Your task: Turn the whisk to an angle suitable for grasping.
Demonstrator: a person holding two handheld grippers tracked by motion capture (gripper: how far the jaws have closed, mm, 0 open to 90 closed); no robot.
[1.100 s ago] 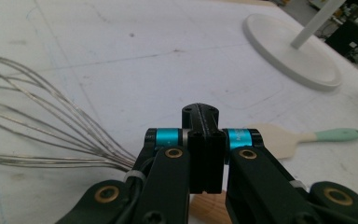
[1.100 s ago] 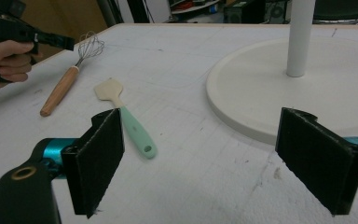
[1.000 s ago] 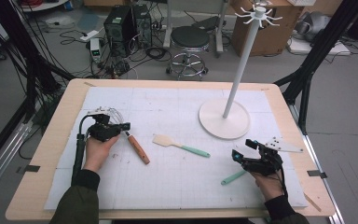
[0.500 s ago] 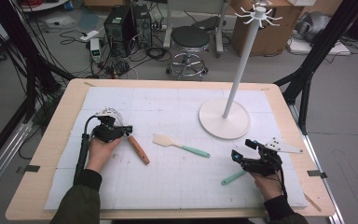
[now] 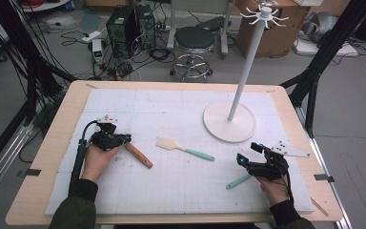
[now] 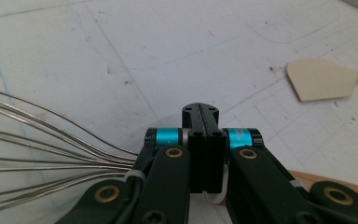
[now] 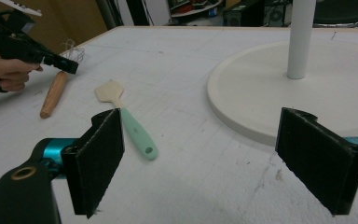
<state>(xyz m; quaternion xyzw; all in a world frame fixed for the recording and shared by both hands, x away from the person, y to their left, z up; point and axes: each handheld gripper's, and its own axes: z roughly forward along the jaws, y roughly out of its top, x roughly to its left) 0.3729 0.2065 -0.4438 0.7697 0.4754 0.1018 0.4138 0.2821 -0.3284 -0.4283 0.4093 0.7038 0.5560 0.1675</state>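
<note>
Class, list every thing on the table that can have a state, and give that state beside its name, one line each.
Left gripper: jaws shut, nothing seen between them, above the whisk.
Right gripper: jaws open, empty.
Whisk: lying flat, wooden handle toward the table's middle.
Spatula: lying flat, untouched.
Green-handled utensil: lying flat by the right gripper.
Hook stand: upright, hooks bare.

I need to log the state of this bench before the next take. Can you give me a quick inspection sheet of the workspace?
Surface: wooden table, white gridded mat with small marks.
Job's things: whisk with wooden handle, wires under left gripper; spatula; mint-handled utensil; white rack.
Clutter: nothing seen.
Grippers: left gripper shut, above the whisk; right gripper open, empty.
Cables: black cable along left forearm.
Surroundings: stool, computer tower, floor cables, cardboard box.
</note>
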